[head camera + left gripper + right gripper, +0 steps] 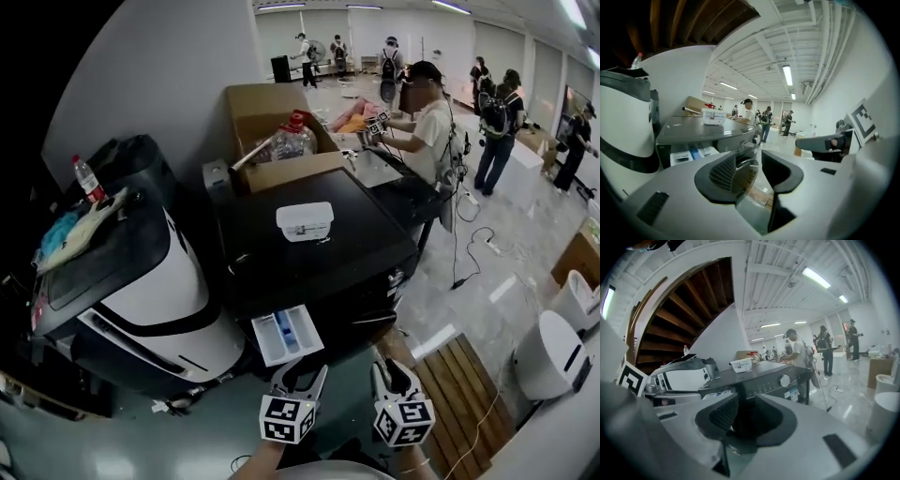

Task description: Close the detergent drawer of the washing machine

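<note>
While detergent drawer (286,336) stands pulled out, left gripper (302,369) and right gripper (392,368) hover near, both open, empty; approach step. Next: push drawer front in.

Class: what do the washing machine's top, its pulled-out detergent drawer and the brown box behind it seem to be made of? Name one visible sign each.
The washing machine's top: dark, glossy, probably painted metal or plastic; it shows soft reflections.
The detergent drawer: likely moulded plastic, white with a blue insert, smooth compartments.
The brown box: matte cardboard, open folded flaps.
</note>
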